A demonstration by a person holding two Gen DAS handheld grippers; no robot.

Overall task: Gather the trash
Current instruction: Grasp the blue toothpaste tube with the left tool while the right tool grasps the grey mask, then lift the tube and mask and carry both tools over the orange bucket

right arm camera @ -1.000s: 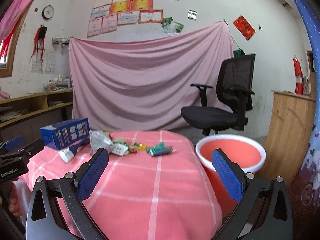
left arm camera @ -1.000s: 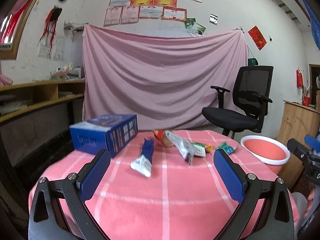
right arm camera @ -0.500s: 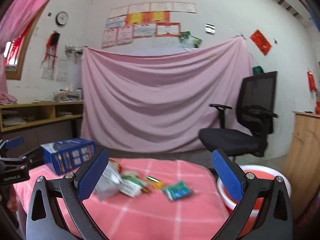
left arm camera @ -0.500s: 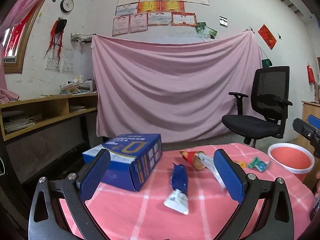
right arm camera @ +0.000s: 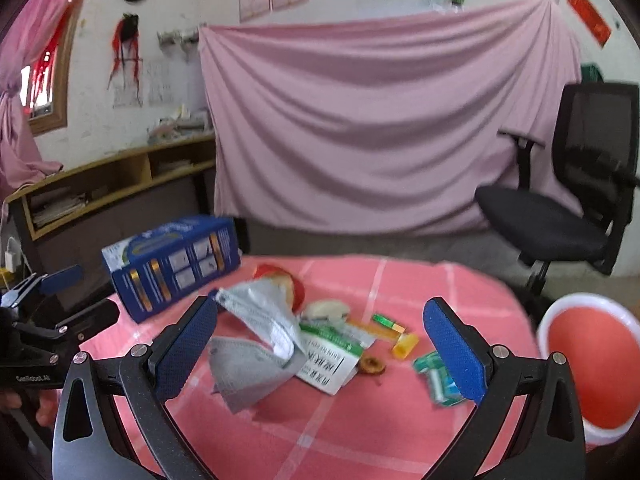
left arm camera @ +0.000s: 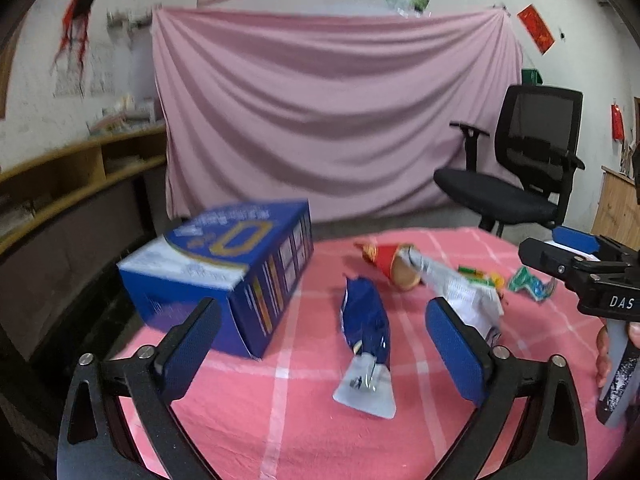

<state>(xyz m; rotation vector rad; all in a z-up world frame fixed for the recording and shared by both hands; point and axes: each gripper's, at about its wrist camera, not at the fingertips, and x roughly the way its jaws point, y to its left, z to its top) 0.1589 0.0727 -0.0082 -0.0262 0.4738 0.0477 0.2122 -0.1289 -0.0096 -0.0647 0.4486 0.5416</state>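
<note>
Trash lies on a pink checked tablecloth (left arm camera: 248, 432). In the left wrist view a blue snack wrapper (left arm camera: 366, 320) lies ahead, between the lines of the fingers. My left gripper (left arm camera: 324, 346) hovers over it, jaws wide but closing, pads touching nothing. A red cone wrapper (left arm camera: 386, 262), a grey-white wrapper (left arm camera: 460, 292) and a green wrapper (left arm camera: 532, 282) lie beyond. My right gripper (right arm camera: 320, 348) is open above the grey wrapper (right arm camera: 256, 344), a white-green pack (right arm camera: 332, 354), a yellow piece (right arm camera: 405, 346) and the green wrapper (right arm camera: 436, 378).
A blue carton (left arm camera: 224, 268) stands on the table's left side. A red basin with a white rim (right arm camera: 592, 364) sits off the table's right edge. A black office chair (right arm camera: 560, 216) and a pink hanging sheet (right arm camera: 380, 120) stand behind. Wooden shelves (right arm camera: 100, 188) run along the left.
Both grippers have come closer to the trash and tilted down. The right view has swung left, so the basin now sits at its right edge. The left fingers have narrowed slightly.
</note>
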